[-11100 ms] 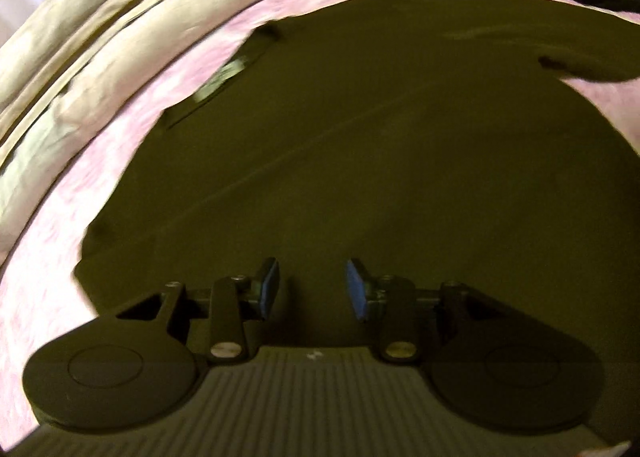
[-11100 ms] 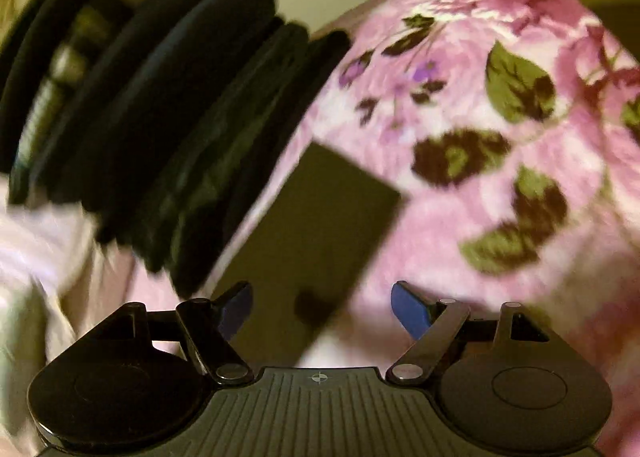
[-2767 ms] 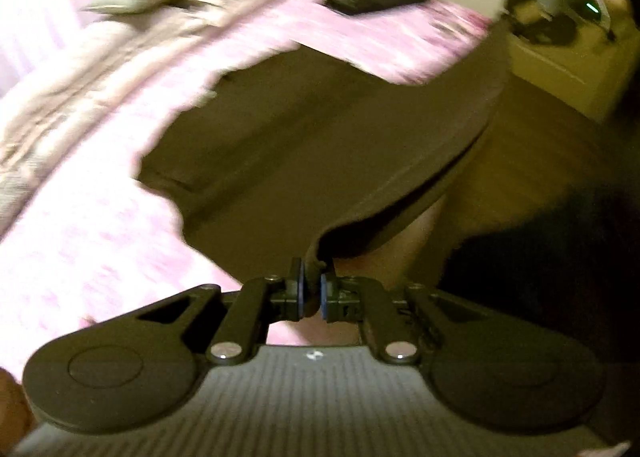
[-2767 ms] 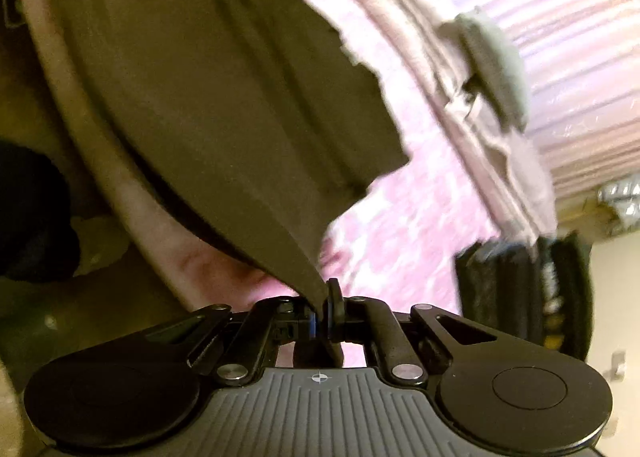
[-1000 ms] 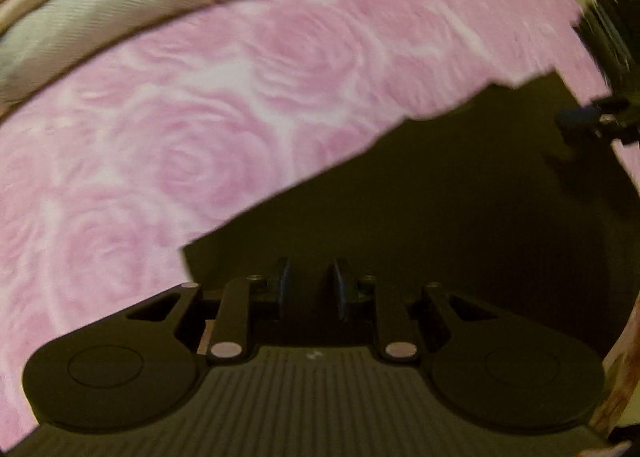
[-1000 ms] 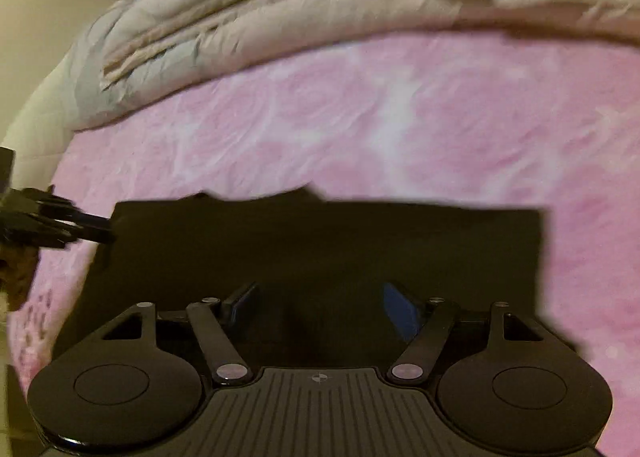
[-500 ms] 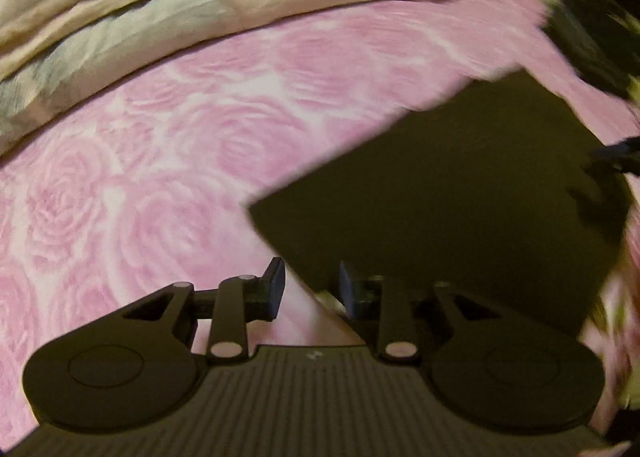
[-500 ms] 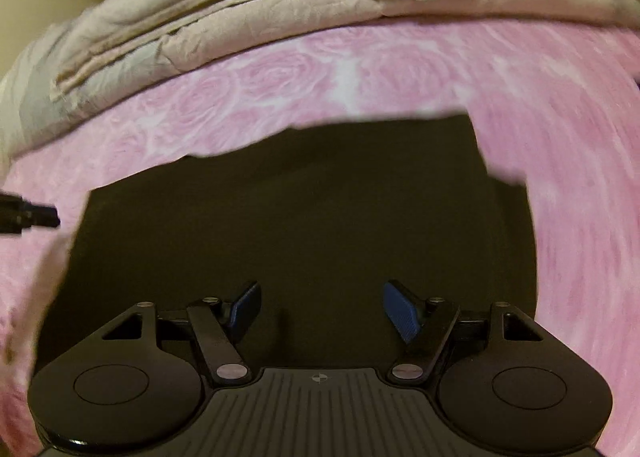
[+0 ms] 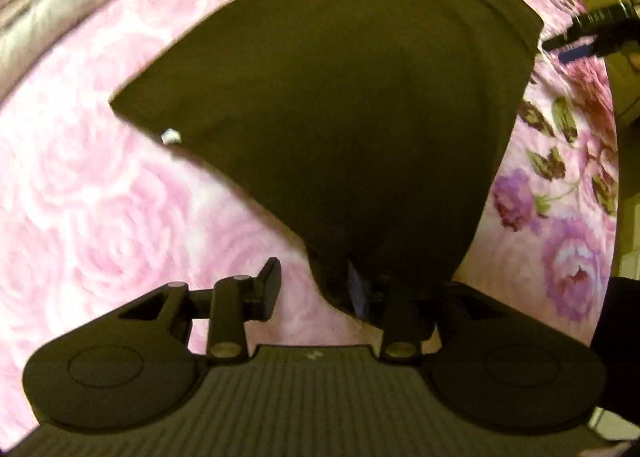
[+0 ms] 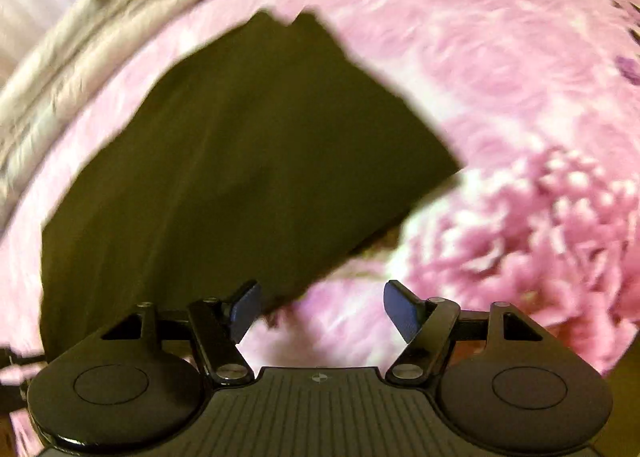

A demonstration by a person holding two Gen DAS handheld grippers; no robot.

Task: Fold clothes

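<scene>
Now both the left gripper (image 9: pixel 316 287) and right gripper (image 10: pixel 320 311) hang spread over the folded dark garment (image 9: pixel 352 97)

Pink rose-print bedspread (image 9: pixel 100 193) covered the bed; rumpled beige quilt (image 9: pixel 60 1) lay along its far edge; warm, dim light.

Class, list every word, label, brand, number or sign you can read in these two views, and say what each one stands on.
None can be read.
White tag at the edge of the dark garment: too small and blurred to read.
Small mark on the left gripper body, and the one on the right gripper body: symbols, not text.
</scene>
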